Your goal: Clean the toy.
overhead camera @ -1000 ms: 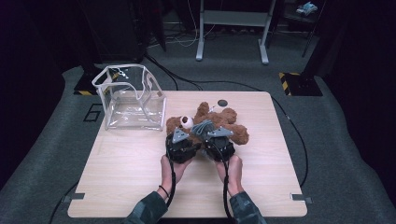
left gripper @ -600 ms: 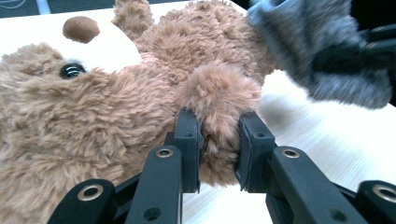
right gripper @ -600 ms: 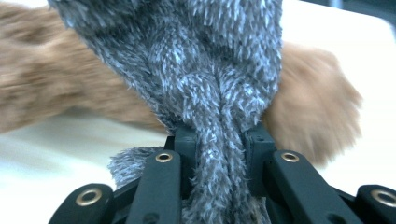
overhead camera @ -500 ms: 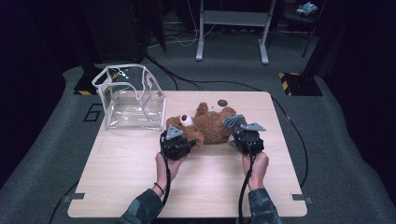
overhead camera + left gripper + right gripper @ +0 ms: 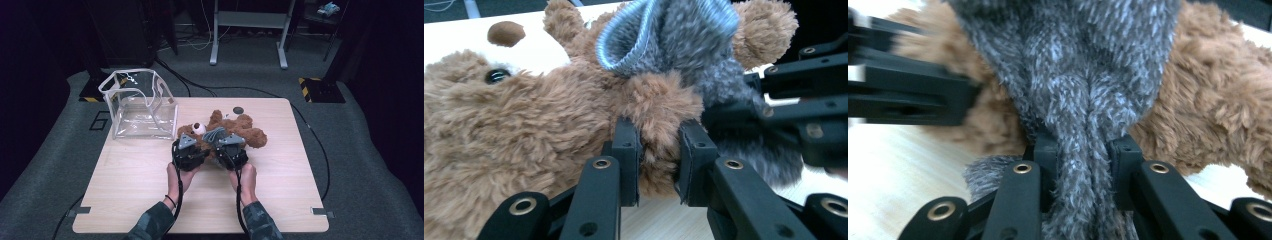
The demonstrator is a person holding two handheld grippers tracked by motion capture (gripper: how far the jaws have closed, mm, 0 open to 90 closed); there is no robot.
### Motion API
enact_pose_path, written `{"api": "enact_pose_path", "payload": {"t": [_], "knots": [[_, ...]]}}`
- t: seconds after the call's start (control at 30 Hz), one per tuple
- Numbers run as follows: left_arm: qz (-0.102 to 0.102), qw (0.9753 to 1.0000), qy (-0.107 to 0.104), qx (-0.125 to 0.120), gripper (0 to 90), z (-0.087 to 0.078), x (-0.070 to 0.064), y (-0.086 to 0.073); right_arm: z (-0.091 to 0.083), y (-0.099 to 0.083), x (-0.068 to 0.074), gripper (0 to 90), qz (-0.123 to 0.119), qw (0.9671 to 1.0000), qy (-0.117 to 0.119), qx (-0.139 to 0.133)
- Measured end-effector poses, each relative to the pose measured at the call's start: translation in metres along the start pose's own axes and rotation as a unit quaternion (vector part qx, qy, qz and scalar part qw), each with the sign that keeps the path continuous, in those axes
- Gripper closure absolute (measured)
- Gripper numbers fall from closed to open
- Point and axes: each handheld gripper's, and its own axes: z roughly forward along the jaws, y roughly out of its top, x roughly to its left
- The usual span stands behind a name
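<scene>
With the fluffy brown plush teddy bear point(image 5: 235, 131) lying mid-table beside the clear plastic box point(image 5: 140, 105), the left gripper point(image 5: 658, 152) pinches its paw and the right gripper point(image 5: 1079, 155) its grey knitted garment point(image 5: 1073, 75), seemingly mid-undressing, so next calls for pulling apart.

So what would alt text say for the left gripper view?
The left hand-held gripper has its two black jaws shut on a tuft of the brown teddy bear, which lies on a wooden table. A grey knitted garment bunches on the bear behind.
</scene>
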Motion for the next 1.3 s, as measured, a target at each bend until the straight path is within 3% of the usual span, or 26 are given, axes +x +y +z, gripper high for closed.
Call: {"api": "enact_pose_path", "payload": {"t": [0.13,0.3,0.4,0.5,0.6,0.67,0.7,0.77,0.83,0.93,1.03,1.13,1.3], "knots": [[-0.003,1.0,0.003,-0.003,74.2,-0.002,0.004,-0.001,-0.004,-0.01,-0.031,72.6,0.029,0.9991,-0.031,0.004],[0.002,1.0,0.005,0.0,74.1,-0.002,0.004,-0.002,-0.018,-0.028,-0.076,72.8,0.073,0.9945,-0.076,0.002],[0.002,1.0,0.006,-0.001,74.1,-0.002,0.004,-0.002,-0.026,-0.035,-0.093,72.8,0.098,0.9905,-0.097,-0.002],[0.004,1.0,0.008,0.0,74.0,-0.002,0.006,-0.002,-0.037,-0.038,-0.101,72.8,0.104,0.9872,-0.12,-0.01],[0.005,0.9999,0.011,0.0,73.9,-0.002,0.006,-0.001,-0.043,-0.038,-0.098,72.7,0.101,0.9864,-0.128,-0.02],[0.005,0.9999,0.012,-0.001,73.9,-0.002,0.006,0.0,-0.046,-0.036,-0.088,72.7,0.094,0.9901,-0.101,-0.028],[0.005,0.9999,0.012,-0.001,73.8,-0.002,0.006,0.0,-0.045,-0.034,-0.079,72.7,0.084,0.9932,-0.072,-0.036],[0.005,0.9999,0.011,-0.001,73.4,-0.001,0.005,0.001,-0.038,-0.03,-0.064,72.6,0.08,0.996,-0.01,-0.039],[0.008,0.9999,0.01,-0.002,71.8,-0.002,0.004,0.002,-0.026,-0.024,-0.047,72.6,0.059,0.9979,0.015,-0.022],[0.008,0.9998,0.016,-0.005,61.9,-0.006,0.006,0.001,-0.005,-0.019,-0.034,72.5,0.043,0.9991,0.004,0.001],[0.011,0.9994,0.031,-0.011,47.5,-0.015,0.012,-0.003,0.004,-0.019,-0.04,72.4,0.063,0.998,0.003,0.006],[0.007,0.9987,0.047,-0.017,38.4,-0.024,0.022,-0.013,0.006,-0.021,-0.045,72.3,0.07,0.9975,0.0,0.01],[-0.014,0.9973,0.072,-0.011,33.1,-0.033,0.038,-0.034,0.001,-0.023,-0.052,72.3,0.079,0.9968,-0.009,0.008]]}}
